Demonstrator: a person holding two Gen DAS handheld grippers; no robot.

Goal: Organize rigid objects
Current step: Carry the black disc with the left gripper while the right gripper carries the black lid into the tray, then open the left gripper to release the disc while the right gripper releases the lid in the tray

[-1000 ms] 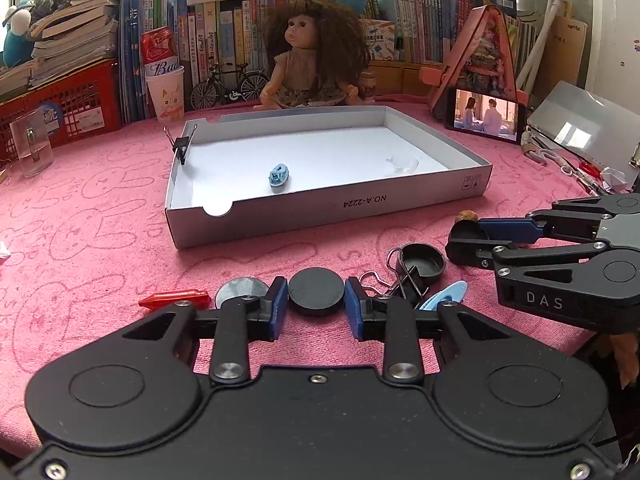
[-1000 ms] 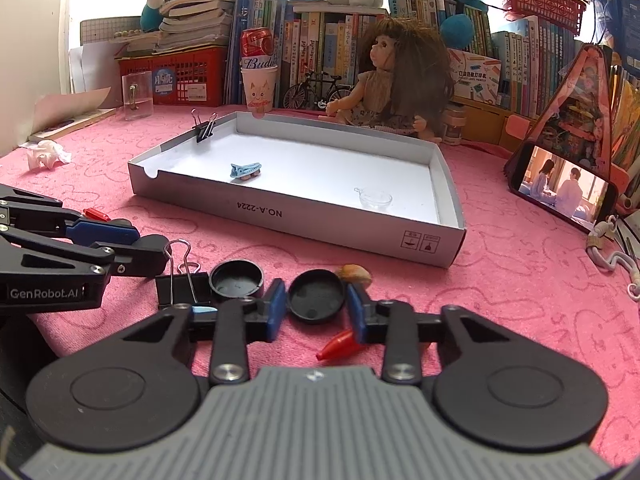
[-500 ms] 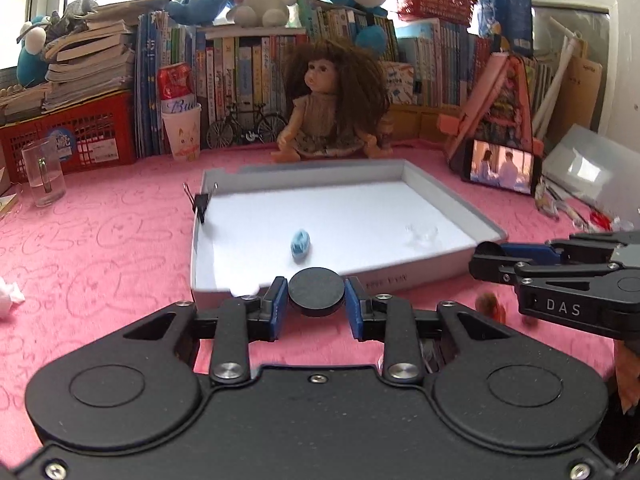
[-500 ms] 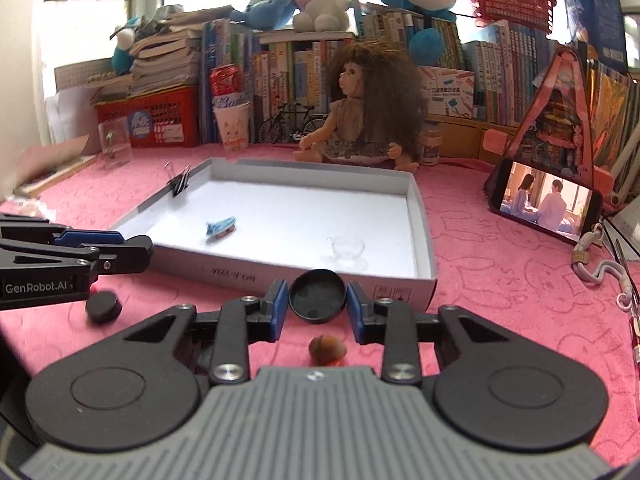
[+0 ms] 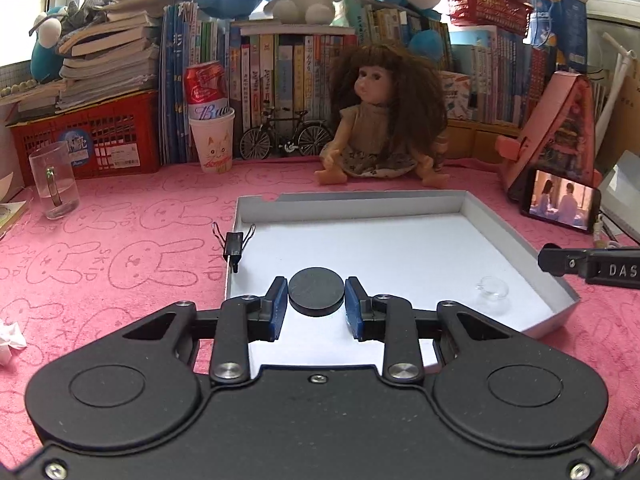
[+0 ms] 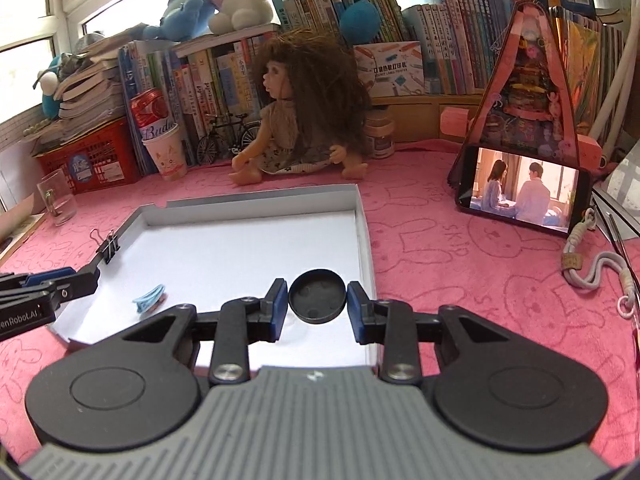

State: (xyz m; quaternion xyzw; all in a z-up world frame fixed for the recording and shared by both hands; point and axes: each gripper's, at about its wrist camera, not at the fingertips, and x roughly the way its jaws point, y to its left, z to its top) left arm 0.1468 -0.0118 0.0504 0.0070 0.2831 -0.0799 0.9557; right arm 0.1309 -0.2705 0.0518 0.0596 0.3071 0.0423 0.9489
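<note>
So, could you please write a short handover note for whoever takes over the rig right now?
Left gripper: shut on a flat black disc, held above the near left part of the white box tray.
Right gripper: shut on a black round cap, hollow side facing the camera, above the tray's near right edge.
Already in the tray: a blue clip and a small clear cup; a black binder clip sits on the left wall.
Left to do: release both black pieces into the tray.

My left gripper (image 5: 316,304) and right gripper (image 6: 317,306) both angle downward, jaws clamped, right one at my three o'clock.
</note>
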